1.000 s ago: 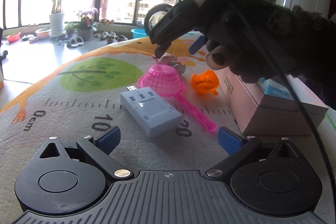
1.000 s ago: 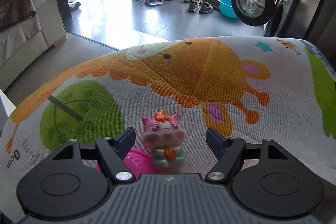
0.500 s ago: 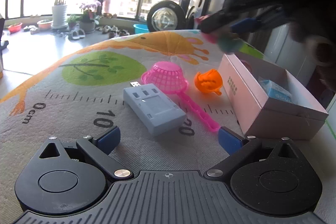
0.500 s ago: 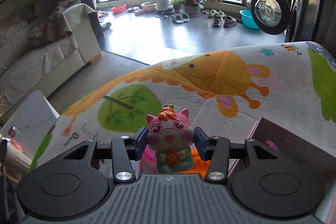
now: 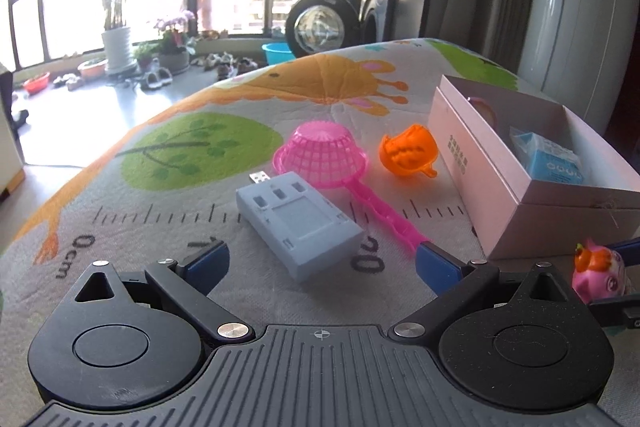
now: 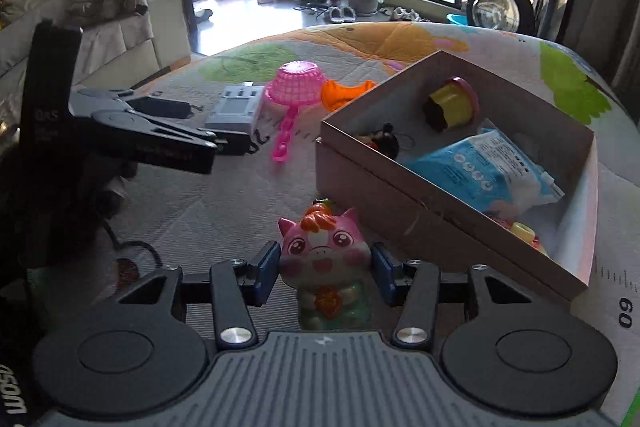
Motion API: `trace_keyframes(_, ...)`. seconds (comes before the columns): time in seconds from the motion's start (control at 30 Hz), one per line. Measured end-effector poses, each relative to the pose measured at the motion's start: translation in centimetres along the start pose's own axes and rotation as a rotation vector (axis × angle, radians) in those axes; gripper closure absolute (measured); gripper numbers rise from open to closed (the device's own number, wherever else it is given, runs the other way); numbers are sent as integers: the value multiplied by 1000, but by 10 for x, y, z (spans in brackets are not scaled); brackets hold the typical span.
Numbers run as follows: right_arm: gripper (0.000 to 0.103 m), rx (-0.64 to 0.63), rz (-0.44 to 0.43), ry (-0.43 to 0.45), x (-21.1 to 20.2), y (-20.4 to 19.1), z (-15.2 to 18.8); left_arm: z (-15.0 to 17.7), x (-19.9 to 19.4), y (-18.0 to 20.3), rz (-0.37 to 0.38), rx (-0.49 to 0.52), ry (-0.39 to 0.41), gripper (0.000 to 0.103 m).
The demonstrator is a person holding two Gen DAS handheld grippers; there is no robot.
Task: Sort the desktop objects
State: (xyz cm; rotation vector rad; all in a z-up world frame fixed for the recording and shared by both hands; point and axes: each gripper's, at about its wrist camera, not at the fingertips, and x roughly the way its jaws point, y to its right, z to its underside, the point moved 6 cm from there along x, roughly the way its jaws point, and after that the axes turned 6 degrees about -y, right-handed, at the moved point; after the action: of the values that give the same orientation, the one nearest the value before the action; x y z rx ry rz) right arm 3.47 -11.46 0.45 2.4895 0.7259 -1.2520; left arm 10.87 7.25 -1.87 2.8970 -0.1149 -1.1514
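Observation:
My right gripper (image 6: 326, 269) is shut on a pink pig figurine (image 6: 324, 259) and holds it near the front corner of an open pink box (image 6: 400, 195). The pig also shows at the right edge of the left wrist view (image 5: 598, 271). My left gripper (image 5: 320, 261) is open and empty, low over the mat just in front of a grey-blue USB hub (image 5: 298, 219). A pink strainer (image 5: 320, 153) lies upside down beyond the hub, with an orange toy (image 5: 408, 151) to its right. The box (image 5: 480, 163) stands right of them.
The box holds a blue packet (image 6: 488, 167), a yellow and pink toy (image 6: 452, 103), a small dark toy (image 6: 384, 141) and other small items. A printed play mat (image 5: 192, 151) covers the table, which drops off to the floor at the far and left edges.
My right gripper closed on the pig, lifted it from beyond the strainer and carried it back to the near side of the box. My left gripper has barely moved.

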Motion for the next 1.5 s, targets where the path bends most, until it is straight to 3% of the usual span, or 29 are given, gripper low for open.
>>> trace_keyframes(0.07, 24, 44, 0, 41, 0, 8, 4, -8, 7, -1, -19, 8, -15, 1)
trace_keyframes(0.3, 13, 224, -18, 83, -1, 41, 26, -16, 31, 5, 5, -4, -98, 1)
trace_keyframes(0.37, 5, 265, -12, 86, -2, 52, 35, -14, 32, 14, 17, 13, -96, 1)
trace_keyframes(0.43, 3, 296, -9, 93, -4, 58, 41, -11, 27, 26, 98, 53, -86, 1)
trace_keyframes(0.5, 0, 324, -18, 91, -4, 62, 45, -4, 13, 45, 215, 159, -61, 1)
trace_keyframes(0.57, 0, 358, -53, 75, 3, 63, 48, 0, 1, 54, 207, 261, -4, 1)
trace_keyframes(0.63, 0, 353, -46, 86, 4, 61, 48, -1, 2, 50, 128, 298, 18, 1)
trace_keyframes(0.7, 0, 335, -45, 87, 6, 57, 46, -5, 13, 38, 57, 260, -10, 1)
trace_keyframes(0.9, 0, 299, -21, 106, 9, 48, 49, -20, 45, 18, -10, 158, -54, 1)
trace_keyframes(1.1, 0, 316, 7, 128, 8, 42, 51, -26, 53, 15, 5, 129, -77, 1)
trace_keyframes(1.13, 0, 301, 10, 122, 8, 40, 50, -25, 52, 15, 2, 132, -72, 3)
trace_keyframes(1.17, 0, 280, 8, 116, 8, 37, 50, -25, 51, 16, 3, 136, -67, 11)
trace_keyframes(1.27, 0, 225, 4, 94, 9, 31, 49, -22, 44, 15, 7, 130, -57, 17)
trace_keyframes(1.37, 0, 177, -8, 75, 6, 24, 47, -9, 30, 15, 11, 133, -60, 19)
trace_keyframes(1.5, 0, 83, 18, 122, -8, 11, 42, 24, -8, 21, 55, 194, -78, 19)
